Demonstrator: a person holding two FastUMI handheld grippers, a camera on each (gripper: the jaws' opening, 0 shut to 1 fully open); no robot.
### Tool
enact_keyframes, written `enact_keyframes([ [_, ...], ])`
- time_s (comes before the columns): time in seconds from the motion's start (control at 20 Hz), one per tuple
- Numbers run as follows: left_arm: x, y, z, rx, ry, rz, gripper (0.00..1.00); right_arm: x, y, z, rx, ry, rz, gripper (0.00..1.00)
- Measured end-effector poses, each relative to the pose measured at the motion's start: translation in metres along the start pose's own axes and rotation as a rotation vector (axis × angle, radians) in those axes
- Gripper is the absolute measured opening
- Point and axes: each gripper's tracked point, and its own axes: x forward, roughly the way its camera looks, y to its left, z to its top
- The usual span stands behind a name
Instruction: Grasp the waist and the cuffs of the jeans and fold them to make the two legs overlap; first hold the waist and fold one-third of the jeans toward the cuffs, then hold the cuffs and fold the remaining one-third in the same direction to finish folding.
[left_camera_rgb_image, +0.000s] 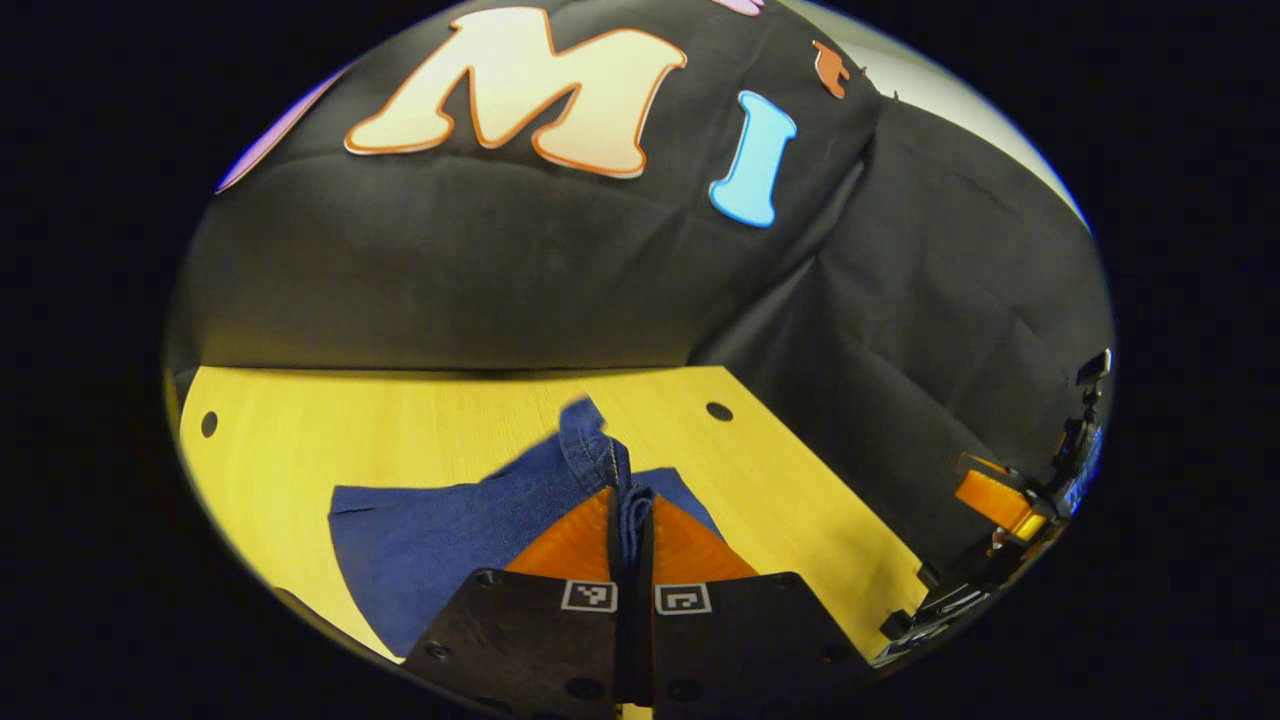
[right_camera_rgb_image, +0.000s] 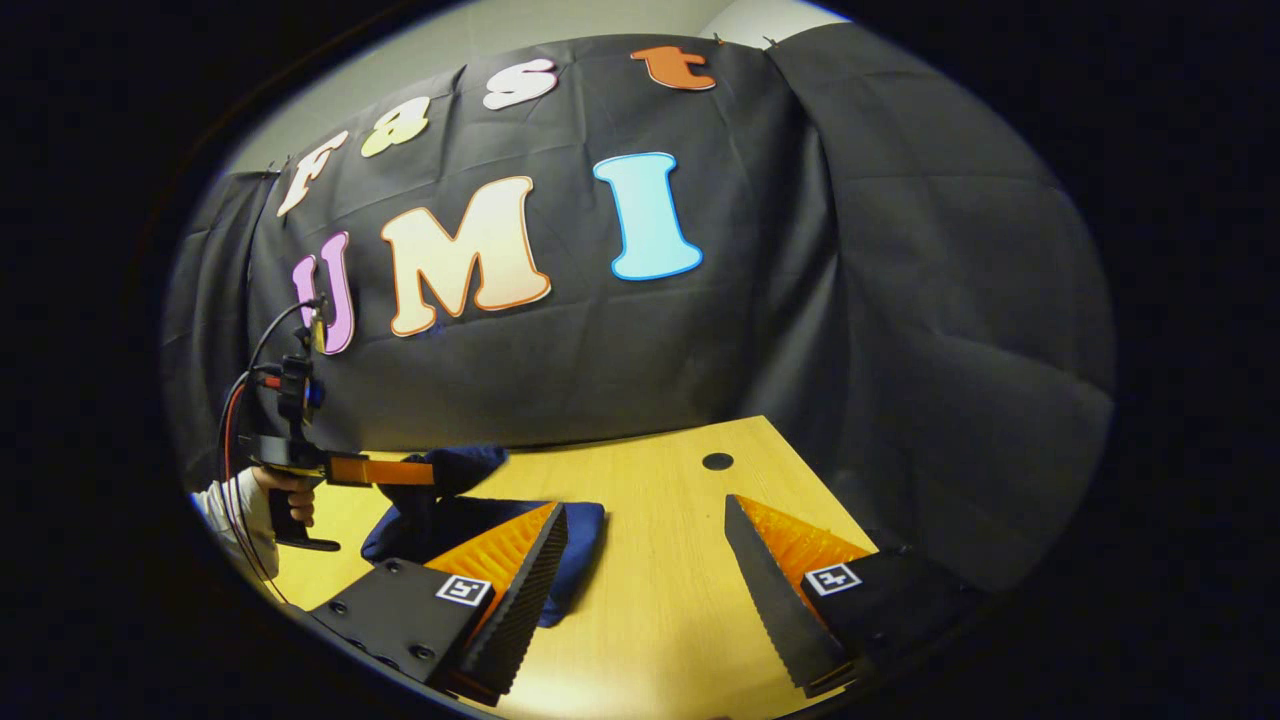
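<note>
left gripper view has my left gripper (left_camera_rgb_image: 630, 520) clamped tight on a bunched edge of the jeans (left_camera_rgb_image: 440, 540), denim squeezed between both fingers with a flap standing up just above the tips. i cannot tell whether that edge is waist or cuff. the rest of the jeans lies on the table (left_camera_rgb_image: 400, 420), spreading out to the left of the fingers.

in the right gripper view my right gripper (right_camera_rgb_image: 645, 590) is wide open and holds nothing. its left finger hangs over the near edge of the jeans (right_camera_rgb_image: 575, 560); whether it touches the cloth i cannot tell. its right finger is over bare table (right_camera_rgb_image: 660, 520). farther off i see the left gripper (right_camera_rgb_image: 425, 470) lifting a dark hump of denim, with a hand (right_camera_rgb_image: 285, 495) on its handle.

my worries from here: only one side of the fold is gripped. if i carry the left side over alone, i judge the cloth will drag and twist, and the fold will land skewed with the legs no longer overlapping. the bunch in the left fingers looks thick and uneven, so a layer could slip out mid-lift and leave one leg behind. the right gripper should close on its edge first, and if it bites too shallow it will catch only the top layer, or pinch at the table instead.
</note>
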Motion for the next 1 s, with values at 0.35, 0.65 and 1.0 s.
enact_keyframes([
  [0.35, 0.032, -0.009, -0.051, 0.087, 0.054, 0.094, 0.01, -0.012, 0.000, -0.020, -0.053, 0.030, 0.033, 0.98],
  [0.65, -0.034, -0.017, -0.005, 0.127, -0.188, 0.240, 0.98, -0.012, 0.047, -0.006, -0.065, -0.030, 0.126, 0.98],
  [1.0, -0.203, 0.001, 0.031, 0.143, -0.441, 0.446, 0.96, -0.060, 0.140, 0.054, -0.088, -0.276, 0.187, 0.97],
])
